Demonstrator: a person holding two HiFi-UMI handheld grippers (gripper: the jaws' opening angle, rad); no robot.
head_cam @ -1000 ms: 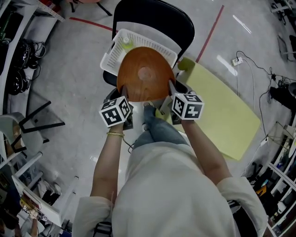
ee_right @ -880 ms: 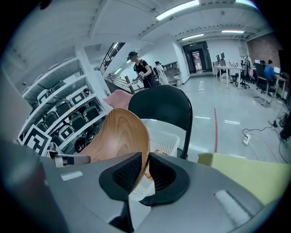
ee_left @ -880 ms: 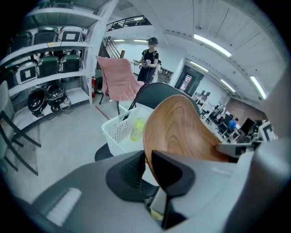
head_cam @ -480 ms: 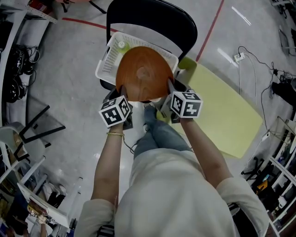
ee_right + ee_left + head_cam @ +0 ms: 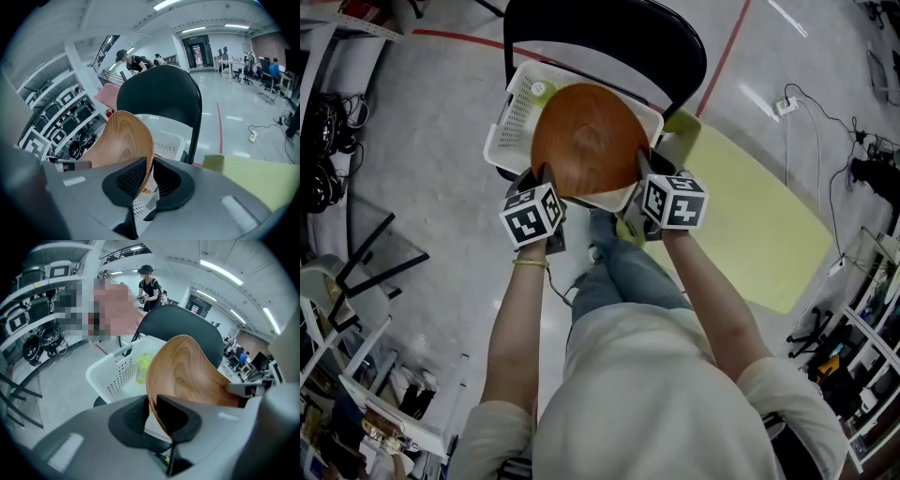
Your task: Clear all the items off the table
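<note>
Wooden bowl (image 5: 586, 141), clenched at its rim by my left claw (image 5: 151, 408) and right claw (image 5: 150, 168), has sunk nearer the white basket (image 5: 511, 131), nearly stowed.

The person is stretching both arms forward, toward 12 o'clock in the head view. The left arm (image 5: 516, 323) is coming up from 7 o'clock. The right arm (image 5: 712, 300) is coming up from 5 o'clock. Both wrists are staying straight, and both grippers are pointing forward and down.

The left gripper (image 5: 544, 178) is pinching the rim of the wooden bowl (image 5: 586, 145) at the bowl's 8 o'clock side. Its jaws are squeezing the thin edge. The right gripper (image 5: 643, 167) is pinching the rim at the 4 o'clock side in the same way.
</note>
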